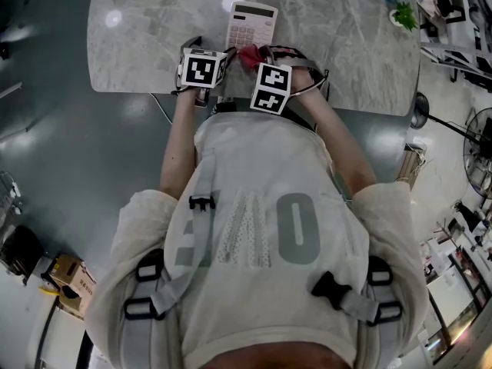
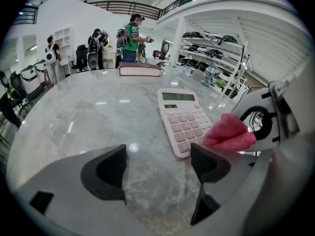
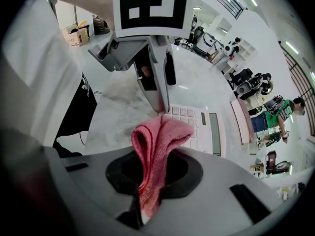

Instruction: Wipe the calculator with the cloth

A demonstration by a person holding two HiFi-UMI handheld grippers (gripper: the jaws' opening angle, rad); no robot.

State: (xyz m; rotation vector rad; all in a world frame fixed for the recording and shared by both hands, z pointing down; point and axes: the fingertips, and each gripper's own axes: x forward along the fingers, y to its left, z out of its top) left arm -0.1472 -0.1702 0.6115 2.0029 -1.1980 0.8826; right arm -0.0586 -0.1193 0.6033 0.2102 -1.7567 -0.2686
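Shows right gripper (image 3: 153,176) clamping cloth (image 3: 156,141) at calculator's (image 2: 184,122) near edge; left gripper (image 2: 160,168) agape, empty, beside calculator on desk (image 2: 74,122). Risks shoving unbraced calculator away, or losing thinly pinched cloth.

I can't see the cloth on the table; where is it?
The pink cloth is clamped in the right gripper, upper centre of the head view, at the near edge of the calculator.

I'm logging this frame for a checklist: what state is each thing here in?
Calculator: flat, keys up.
Cloth: bunched, clamped between jaws.
Right gripper: shut, holding it.
Left gripper: open, empty.
Book: closed, lying flat.
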